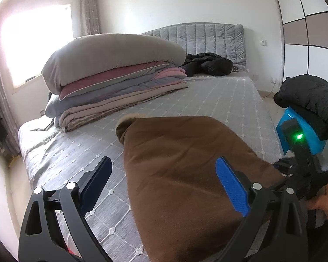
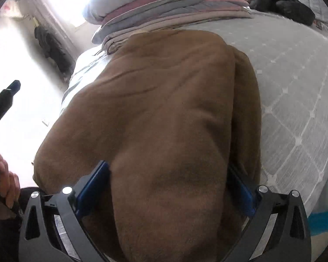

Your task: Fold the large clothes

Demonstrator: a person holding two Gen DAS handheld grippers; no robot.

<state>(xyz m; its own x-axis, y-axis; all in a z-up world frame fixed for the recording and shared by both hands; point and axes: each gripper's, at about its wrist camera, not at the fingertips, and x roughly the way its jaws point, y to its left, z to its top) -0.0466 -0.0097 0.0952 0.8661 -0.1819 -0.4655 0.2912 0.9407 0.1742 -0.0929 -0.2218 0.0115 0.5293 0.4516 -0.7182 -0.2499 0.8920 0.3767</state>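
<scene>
On the grey quilted bed (image 1: 207, 100) the brown garment (image 1: 185, 163) lay bunched — left claw (image 1: 164, 183) gaped empty, right claw (image 2: 168, 187) straddled a thick fold, grip unclear — best pinch only the edge.

Your right gripper (image 2: 167, 187) had its blue fingers (image 2: 91, 187) around a thick bunch of the brown garment (image 2: 155, 109) over the grey bed (image 2: 295, 87).

Brown fleecy garment (image 1: 181, 174), folded over, creased, lies on the grey bed (image 1: 207, 100)
</scene>
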